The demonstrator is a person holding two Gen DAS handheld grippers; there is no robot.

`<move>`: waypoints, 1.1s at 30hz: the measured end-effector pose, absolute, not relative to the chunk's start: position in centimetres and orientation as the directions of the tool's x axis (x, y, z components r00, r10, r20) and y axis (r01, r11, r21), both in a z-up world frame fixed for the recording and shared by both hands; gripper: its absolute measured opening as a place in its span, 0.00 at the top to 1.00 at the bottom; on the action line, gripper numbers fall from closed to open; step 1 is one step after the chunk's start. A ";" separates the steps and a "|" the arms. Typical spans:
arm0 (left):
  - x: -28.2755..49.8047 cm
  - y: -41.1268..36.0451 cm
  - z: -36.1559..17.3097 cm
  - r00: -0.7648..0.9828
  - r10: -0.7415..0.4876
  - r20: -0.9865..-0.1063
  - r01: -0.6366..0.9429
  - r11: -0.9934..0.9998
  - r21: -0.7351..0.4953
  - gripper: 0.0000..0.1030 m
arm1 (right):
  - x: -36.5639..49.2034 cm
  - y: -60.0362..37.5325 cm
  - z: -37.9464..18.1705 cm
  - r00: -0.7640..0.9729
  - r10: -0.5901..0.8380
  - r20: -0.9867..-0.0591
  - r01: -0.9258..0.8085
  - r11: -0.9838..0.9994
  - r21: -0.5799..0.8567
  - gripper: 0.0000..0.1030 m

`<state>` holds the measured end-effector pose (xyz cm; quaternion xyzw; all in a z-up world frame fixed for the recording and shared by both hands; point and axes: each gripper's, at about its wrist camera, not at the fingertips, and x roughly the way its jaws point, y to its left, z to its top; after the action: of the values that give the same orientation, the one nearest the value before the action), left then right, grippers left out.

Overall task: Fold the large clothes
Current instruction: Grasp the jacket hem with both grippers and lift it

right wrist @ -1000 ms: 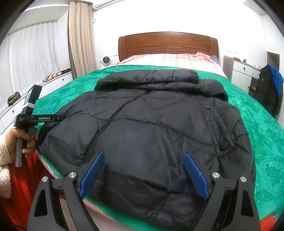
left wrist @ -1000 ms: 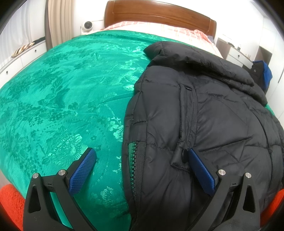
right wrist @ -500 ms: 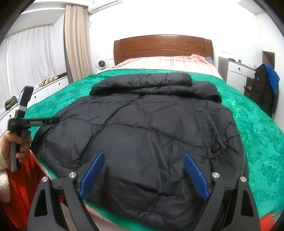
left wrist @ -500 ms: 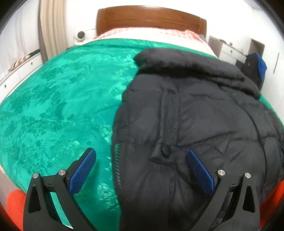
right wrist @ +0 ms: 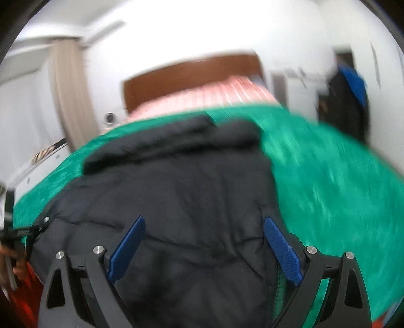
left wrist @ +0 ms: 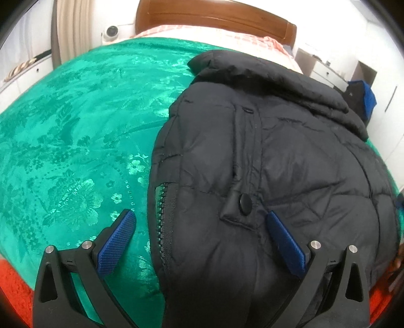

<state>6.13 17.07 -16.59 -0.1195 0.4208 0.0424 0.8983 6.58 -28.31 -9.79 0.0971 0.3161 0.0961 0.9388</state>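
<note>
Approach step: black puffer jacket [left wrist: 265,164] lies flat on the green bedspread [left wrist: 75,138], its hem between both open, empty jaws; next, each gripper closes on a hem corner.

To our left, the green floral brocade bedspread [left wrist: 75,141] lies bare from the puffy black quilted down jacket [left wrist: 277,164] out to the bed's edge, so we have open passage there. The jacket's bulk fills the middle and right of the left wrist view. In the blurred right wrist view, bare bedspread [right wrist: 341,189] opens to the jacket's [right wrist: 176,201] right. The brown wooden headboard [left wrist: 214,15] closes the far end.
</note>
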 end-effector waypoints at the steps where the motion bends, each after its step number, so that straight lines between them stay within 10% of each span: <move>1: 6.1 17.0 -16.5 0.639 -0.024 -0.769 -0.177 0.968 -0.178 0.00 | 6.5 -29.3 -9.7 0.783 0.273 -0.560 -0.117 0.947 0.298 0.12; 8: 4.2 17.7 -12.7 0.597 -0.012 -0.802 -0.213 0.962 -0.172 0.00 | 2.9 -32.1 -5.1 0.808 0.219 -0.546 -0.055 0.952 0.301 0.07; 20: 1.6 18.8 -16.4 0.407 -0.269 -0.873 -0.169 0.917 -0.362 0.03 | 5.1 -32.2 -10.8 0.359 0.436 -0.826 -0.112 0.898 0.425 0.06; 25: 1.0 17.9 -15.8 0.375 -0.332 -0.866 -0.118 0.909 -0.400 0.76 | 5.3 -30.6 -10.8 0.301 0.441 -0.846 -0.141 0.898 0.418 0.74; 33: -2.1 17.6 -13.0 0.369 -0.365 -0.855 -0.068 0.907 -0.416 0.86 | 3.7 -30.3 -7.6 0.286 0.452 -0.845 -0.150 0.892 0.426 0.82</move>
<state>-2.06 17.64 -12.98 -0.1954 0.5543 -0.0922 0.8038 3.69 -30.29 -7.65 0.1333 0.5663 0.1903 0.7907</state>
